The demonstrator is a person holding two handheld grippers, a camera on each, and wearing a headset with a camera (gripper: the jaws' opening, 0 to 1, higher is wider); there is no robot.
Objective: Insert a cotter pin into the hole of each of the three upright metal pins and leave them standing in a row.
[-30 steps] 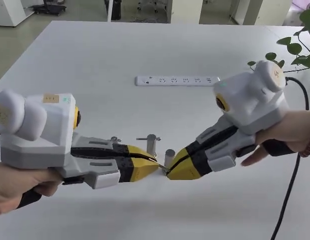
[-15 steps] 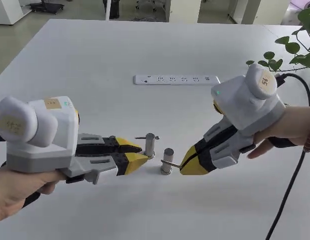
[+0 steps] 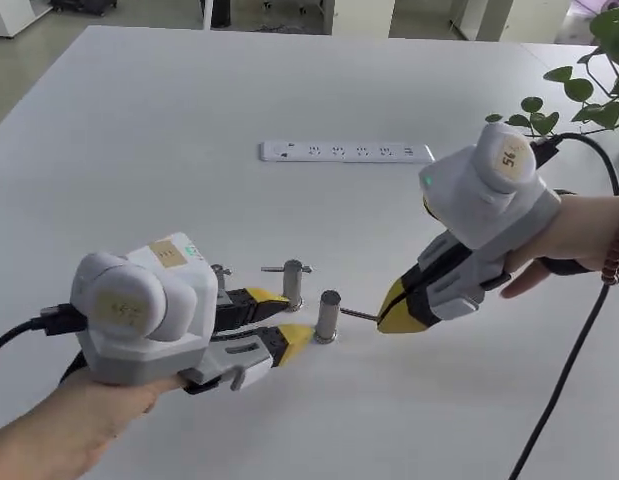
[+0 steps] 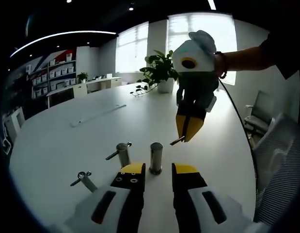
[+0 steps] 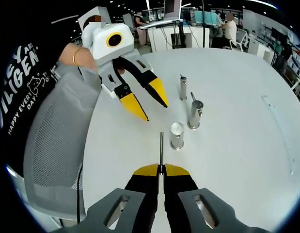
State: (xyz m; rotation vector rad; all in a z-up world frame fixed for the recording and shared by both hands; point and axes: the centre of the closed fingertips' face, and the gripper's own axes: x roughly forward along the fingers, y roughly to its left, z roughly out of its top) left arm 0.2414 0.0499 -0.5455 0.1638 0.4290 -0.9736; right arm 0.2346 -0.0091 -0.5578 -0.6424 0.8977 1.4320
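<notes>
Three upright metal pins stand in a row on the white table. The bare pin (image 3: 329, 315) (image 4: 155, 157) (image 5: 177, 135) stands just ahead of my open left gripper (image 3: 280, 317) (image 4: 158, 170), in line with the gap between its jaws. The middle pin (image 3: 293, 284) (image 4: 123, 153) (image 5: 195, 113) carries a cotter pin. The far pin (image 3: 221, 276) (image 4: 85, 179) (image 5: 182, 87) is partly hidden behind the left gripper in the head view. My right gripper (image 3: 389, 320) (image 5: 160, 170) is shut on a thin cotter pin (image 3: 359, 315) (image 5: 161, 144), whose tip points at the bare pin from a short way off.
A white power strip (image 3: 347, 152) lies farther back on the table (image 3: 139, 150). A potted plant (image 3: 589, 80) stands at the right edge. A black cable (image 3: 564, 400) trails from the right gripper across the near right of the table.
The two grippers' tips met at the cotter pin a second ago. The left gripper has drawn back and opened. The right gripper has pulled away to the right with the cotter pin.
</notes>
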